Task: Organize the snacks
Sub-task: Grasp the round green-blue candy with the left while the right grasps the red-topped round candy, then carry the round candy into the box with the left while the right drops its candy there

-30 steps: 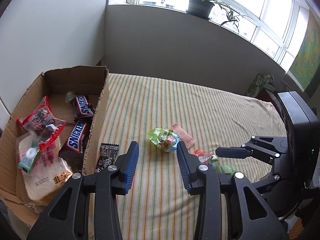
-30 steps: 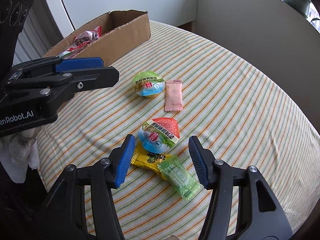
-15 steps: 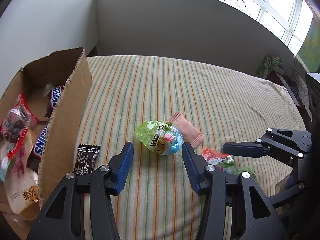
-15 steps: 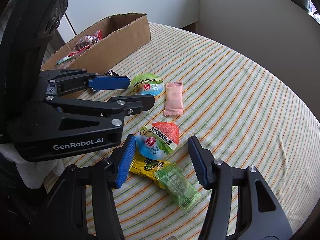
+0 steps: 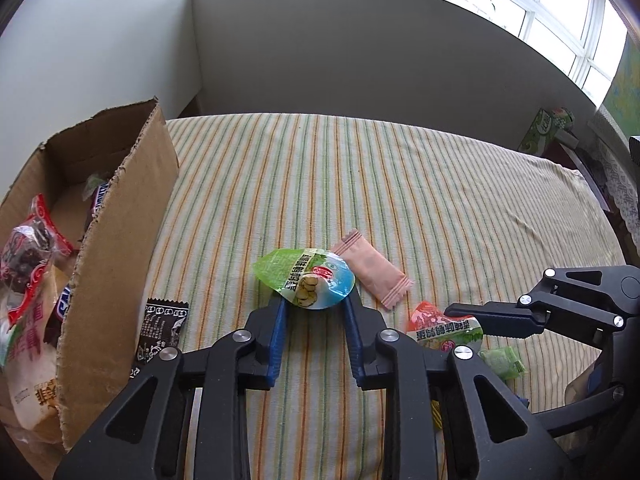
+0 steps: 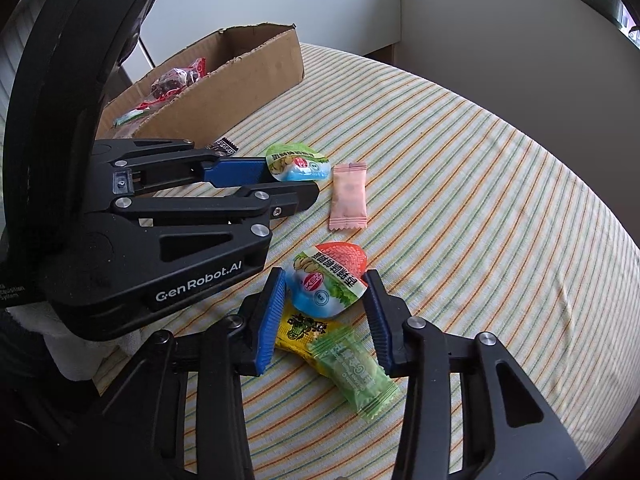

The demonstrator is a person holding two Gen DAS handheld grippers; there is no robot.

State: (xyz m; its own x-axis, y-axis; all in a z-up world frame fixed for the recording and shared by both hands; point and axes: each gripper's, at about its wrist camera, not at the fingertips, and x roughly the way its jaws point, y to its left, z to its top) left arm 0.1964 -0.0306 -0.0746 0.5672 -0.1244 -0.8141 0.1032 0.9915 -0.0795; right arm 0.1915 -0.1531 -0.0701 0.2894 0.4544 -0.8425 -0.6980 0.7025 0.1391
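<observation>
Left gripper [image 5: 314, 312] pitched steeply down, jaws closing onto green-topped egg pack [image 5: 306, 282] on striped surface [image 5: 440, 200]. Right gripper [image 6: 326, 300] likewise pitched, jaws closing around red-topped egg pack [image 6: 330, 276]. Loose: two egg packs, one pink sachet [image 5: 372, 274], one black sachet [image 5: 160, 330]. One cardboard box [image 5: 116, 240] at left.

Both tools are matte black linkages with silver rivets and ribbed blue pads: the left gripper [image 5: 314, 312] and the right gripper [image 6: 326, 300]. White "GenRobot.AI" lettering marks the left one's side.
</observation>
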